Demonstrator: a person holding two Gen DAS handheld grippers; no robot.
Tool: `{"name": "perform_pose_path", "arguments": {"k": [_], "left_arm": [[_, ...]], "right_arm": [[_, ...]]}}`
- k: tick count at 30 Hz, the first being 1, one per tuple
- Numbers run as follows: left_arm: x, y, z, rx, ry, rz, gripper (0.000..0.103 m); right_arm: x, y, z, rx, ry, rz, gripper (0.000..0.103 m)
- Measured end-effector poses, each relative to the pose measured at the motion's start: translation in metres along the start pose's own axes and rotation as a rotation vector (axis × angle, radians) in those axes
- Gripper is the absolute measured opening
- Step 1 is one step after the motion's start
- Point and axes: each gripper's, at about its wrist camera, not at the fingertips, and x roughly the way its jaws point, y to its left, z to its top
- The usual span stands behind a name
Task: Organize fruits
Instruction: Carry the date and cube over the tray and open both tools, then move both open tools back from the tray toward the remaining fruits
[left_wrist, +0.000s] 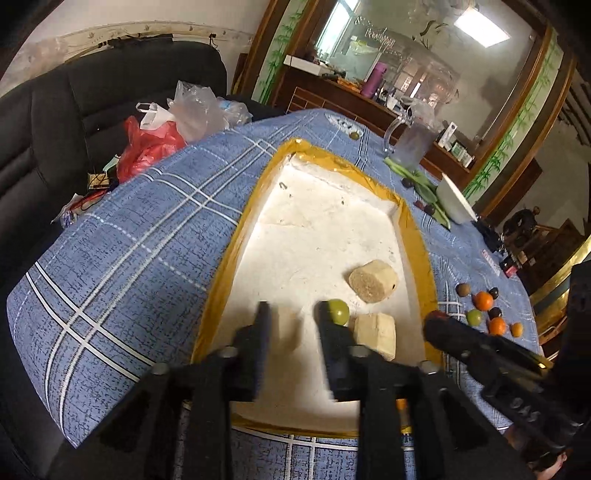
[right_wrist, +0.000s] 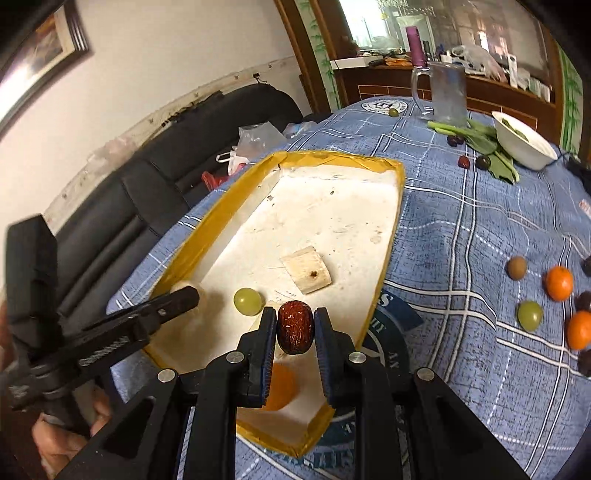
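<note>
A white foam tray (left_wrist: 317, 221) with yellow taped rim lies on the blue checked tablecloth; it also shows in the right wrist view (right_wrist: 332, 206). In it lie a green grape (left_wrist: 339, 311) (right_wrist: 248, 301), foam blocks (left_wrist: 373, 282) (right_wrist: 306, 275) and an orange fruit (right_wrist: 280, 384). My left gripper (left_wrist: 291, 321) is open and empty above the tray's near part; it shows from the side in the right wrist view (right_wrist: 181, 299). My right gripper (right_wrist: 294, 325) is shut on a wrinkled red date (right_wrist: 294, 326) over the tray's near right edge.
Loose fruit lies on the cloth right of the tray: oranges (right_wrist: 559, 282), a green grape (right_wrist: 529, 314), a brown longan (right_wrist: 516, 267), dark fruits. A white bowl (right_wrist: 524, 138), greens, and a glass mug (right_wrist: 445, 92) stand at the far end. Plastic bags (left_wrist: 173, 122) lie on the black sofa.
</note>
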Motion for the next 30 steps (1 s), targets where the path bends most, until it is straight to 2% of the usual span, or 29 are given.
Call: {"name": "perform_pose_path", "arguments": {"k": [2, 6, 8, 10, 16, 21, 23, 27, 30], "left_arm": [[-0.005, 0.001, 0.0, -0.01, -0.019, -0.006, 0.049], [-0.011, 0.003, 0.0, -0.027, -0.031, -0.016, 0.057], [-0.014, 0.002, 0.0, -0.035, -0.032, -0.019, 0.06], [-0.017, 0.001, -0.001, -0.04, -0.032, -0.023, 0.061], [-0.038, -0.022, -0.005, 0.005, -0.063, -0.041, 0.065], [-0.052, -0.052, -0.014, 0.08, -0.066, -0.03, 0.086], [-0.052, -0.066, -0.017, 0.111, -0.037, -0.024, 0.088], [-0.056, -0.096, -0.03, 0.14, -0.015, -0.089, 0.095], [-0.059, -0.118, -0.035, 0.168, 0.0, -0.156, 0.095]], "right_arm": [[0.004, 0.001, 0.0, -0.005, 0.008, -0.007, 0.023], [0.004, 0.003, -0.005, 0.0, 0.015, -0.041, 0.024], [0.0, -0.001, -0.006, 0.015, 0.007, -0.045, 0.031], [-0.007, -0.005, -0.007, 0.035, -0.007, -0.044, 0.046], [-0.041, -0.019, -0.014, 0.074, -0.074, -0.048, 0.046], [-0.077, -0.043, -0.031, 0.13, -0.119, -0.07, 0.047], [-0.096, -0.06, -0.041, 0.168, -0.143, -0.093, 0.048], [-0.137, -0.097, -0.056, 0.222, -0.199, -0.16, 0.048], [-0.168, -0.131, -0.066, 0.272, -0.238, -0.226, 0.048]]}}
